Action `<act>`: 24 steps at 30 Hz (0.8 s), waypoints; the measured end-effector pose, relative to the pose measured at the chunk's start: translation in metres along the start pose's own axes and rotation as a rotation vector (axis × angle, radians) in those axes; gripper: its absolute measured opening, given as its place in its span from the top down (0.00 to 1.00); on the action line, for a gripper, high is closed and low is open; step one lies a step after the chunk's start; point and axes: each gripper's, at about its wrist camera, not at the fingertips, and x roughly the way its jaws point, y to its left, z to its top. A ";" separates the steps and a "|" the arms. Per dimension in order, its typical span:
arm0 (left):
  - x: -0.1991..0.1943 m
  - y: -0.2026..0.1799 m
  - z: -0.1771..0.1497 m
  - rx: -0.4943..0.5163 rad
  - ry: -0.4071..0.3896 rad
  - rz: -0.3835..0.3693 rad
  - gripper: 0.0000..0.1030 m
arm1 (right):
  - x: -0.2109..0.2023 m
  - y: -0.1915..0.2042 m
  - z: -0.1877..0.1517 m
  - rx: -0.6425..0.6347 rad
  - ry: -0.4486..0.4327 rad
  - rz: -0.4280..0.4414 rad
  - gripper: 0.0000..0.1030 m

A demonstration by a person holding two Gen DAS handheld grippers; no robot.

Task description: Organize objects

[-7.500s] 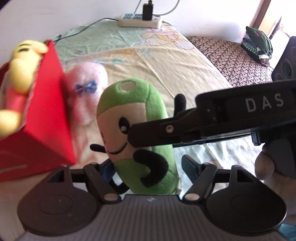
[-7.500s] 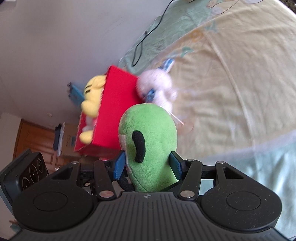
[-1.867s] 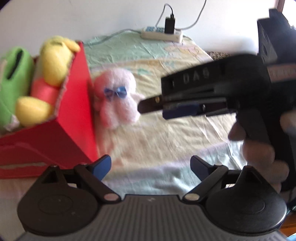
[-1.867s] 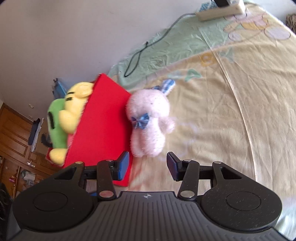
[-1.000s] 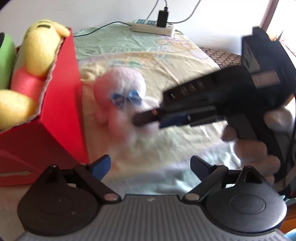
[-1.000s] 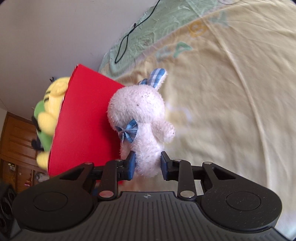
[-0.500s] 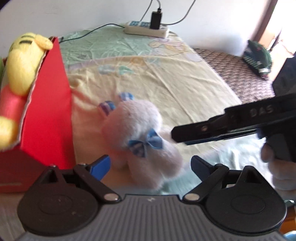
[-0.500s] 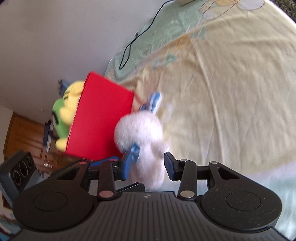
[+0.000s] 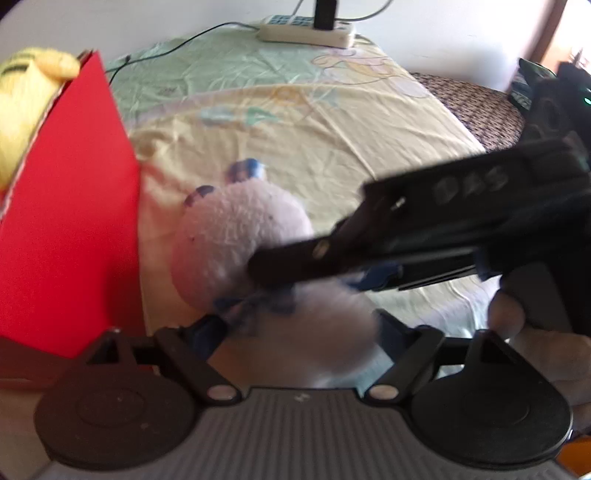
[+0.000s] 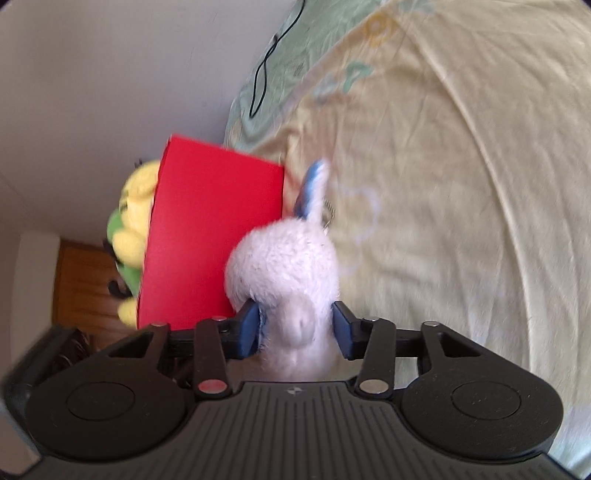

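Quick count: three plush toys total, one pink bunny [image 10: 284,266], one yellow [image 10: 135,218], one green [image 10: 127,275]. One red box [image 10: 210,236], one power strip [image 9: 304,32], two tools [image 9: 299,332] [image 10: 293,328].

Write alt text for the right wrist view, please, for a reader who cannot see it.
The right tongs are closed on a white plush bunny with blue ears, beside a red box. A yellow toy and a green toy sit in the box, on a pale yellow bedsheet.
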 end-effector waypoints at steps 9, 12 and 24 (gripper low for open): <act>-0.021 -0.023 -0.015 0.033 -0.018 -0.037 0.22 | -0.029 0.015 -0.025 -0.065 -0.017 -0.038 0.59; -0.033 -0.029 -0.018 0.050 -0.041 -0.041 0.22 | -0.038 0.027 -0.031 -0.112 -0.032 -0.039 0.59; -0.116 0.002 -0.026 0.012 -0.243 -0.005 0.22 | -0.041 0.111 -0.052 -0.351 -0.129 0.032 0.59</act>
